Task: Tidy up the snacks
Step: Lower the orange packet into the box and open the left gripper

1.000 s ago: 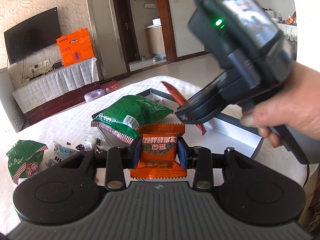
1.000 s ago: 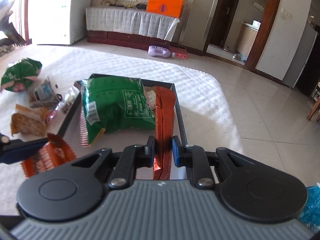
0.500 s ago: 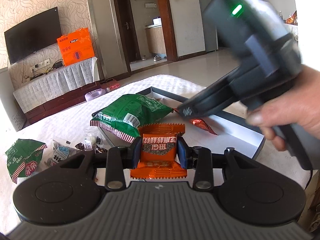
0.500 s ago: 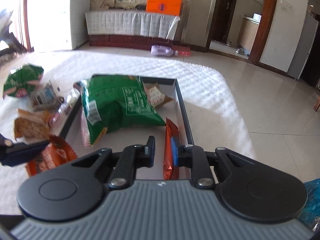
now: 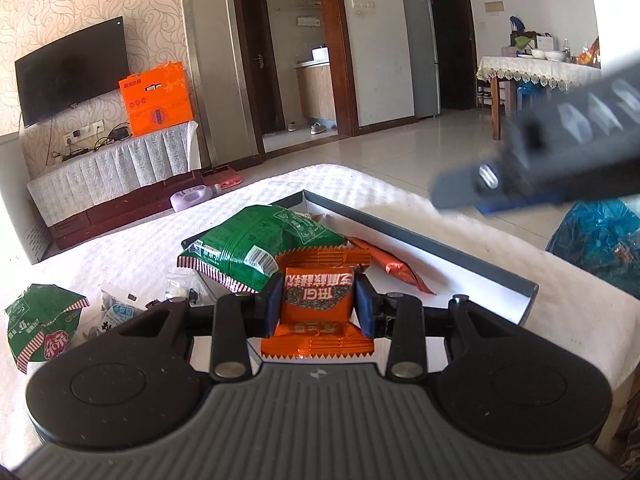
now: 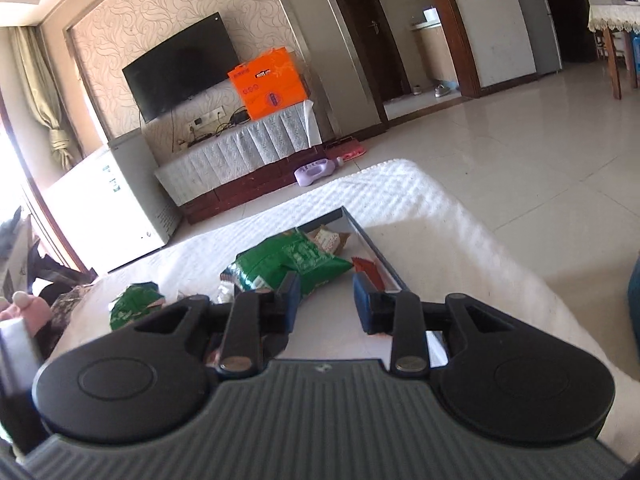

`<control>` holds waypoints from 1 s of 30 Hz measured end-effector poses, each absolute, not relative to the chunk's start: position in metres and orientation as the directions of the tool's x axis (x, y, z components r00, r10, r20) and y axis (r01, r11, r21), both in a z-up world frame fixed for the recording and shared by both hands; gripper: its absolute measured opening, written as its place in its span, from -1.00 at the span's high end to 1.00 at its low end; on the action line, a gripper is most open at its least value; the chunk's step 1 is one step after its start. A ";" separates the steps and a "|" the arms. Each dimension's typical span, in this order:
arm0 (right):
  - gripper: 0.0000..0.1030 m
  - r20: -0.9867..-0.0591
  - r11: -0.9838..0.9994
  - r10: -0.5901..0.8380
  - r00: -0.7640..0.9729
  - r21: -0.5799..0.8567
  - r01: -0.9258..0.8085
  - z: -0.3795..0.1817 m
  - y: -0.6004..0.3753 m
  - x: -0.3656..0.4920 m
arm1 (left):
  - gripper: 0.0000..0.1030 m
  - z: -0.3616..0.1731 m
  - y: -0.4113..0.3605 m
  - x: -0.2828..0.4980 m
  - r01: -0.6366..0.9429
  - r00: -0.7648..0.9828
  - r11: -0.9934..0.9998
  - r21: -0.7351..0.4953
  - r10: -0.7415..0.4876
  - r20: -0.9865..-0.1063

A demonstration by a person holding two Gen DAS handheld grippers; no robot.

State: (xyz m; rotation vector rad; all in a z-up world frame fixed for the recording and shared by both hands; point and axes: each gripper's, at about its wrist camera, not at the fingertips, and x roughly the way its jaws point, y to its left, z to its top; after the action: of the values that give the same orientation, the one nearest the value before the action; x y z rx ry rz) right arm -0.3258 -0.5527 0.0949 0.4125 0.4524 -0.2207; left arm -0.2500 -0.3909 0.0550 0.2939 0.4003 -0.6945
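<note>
My left gripper [image 5: 318, 300] is shut on an orange snack packet [image 5: 318, 280] and holds it above the near end of a dark-rimmed white tray [image 5: 440, 246]. In the tray lie a big green snack bag [image 5: 260, 250] and a long red-orange stick packet [image 5: 390, 264]. My right gripper [image 6: 326, 298] is open and empty, raised above the tray [image 6: 370, 246]; it shows blurred at the upper right of the left wrist view [image 5: 560, 160]. The green bag [image 6: 292, 264] and the stick packet [image 6: 370, 274] lie below it.
Left of the tray on the white cloth lie a small green bag [image 5: 40, 320] and several small clear packets [image 5: 120, 308]. A blue plastic bag [image 5: 600, 236] sits off the table's right side. A small tan packet [image 6: 330, 238] lies at the tray's far end.
My right gripper let go of the red-orange stick packet, which now lies in the tray, then opened wide and rose away to the right. My left gripper has kept still with the orange packet.
</note>
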 end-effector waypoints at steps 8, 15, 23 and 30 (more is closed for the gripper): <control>0.35 -0.504 0.922 -0.108 0.857 0.270 0.276 0.085 -0.535 -0.336 | 0.17 0.054 -0.400 -0.233 0.642 0.716 0.761 0.097 -0.550 -0.430; 0.35 -0.522 0.921 -0.107 0.846 0.268 0.282 0.081 -0.537 -0.335 | 0.17 0.047 -0.415 -0.214 0.626 0.714 0.777 0.069 -0.535 -0.451; 0.35 -0.531 0.921 -0.102 0.841 0.270 0.282 0.078 -0.542 -0.334 | 0.17 0.033 -0.429 -0.198 0.614 0.708 0.787 0.065 -0.512 -0.487; 0.35 -0.537 0.921 -0.109 0.837 0.263 0.288 0.077 -0.545 -0.334 | -0.27 0.028 -0.435 -0.192 0.607 0.714 0.791 0.070 -0.505 -0.485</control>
State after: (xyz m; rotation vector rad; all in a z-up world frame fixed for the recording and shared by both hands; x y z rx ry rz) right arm -0.3338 -0.5446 0.0773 0.3444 0.5418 -0.2144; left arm -0.1921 -0.4350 0.0275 0.2314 0.4660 -0.6223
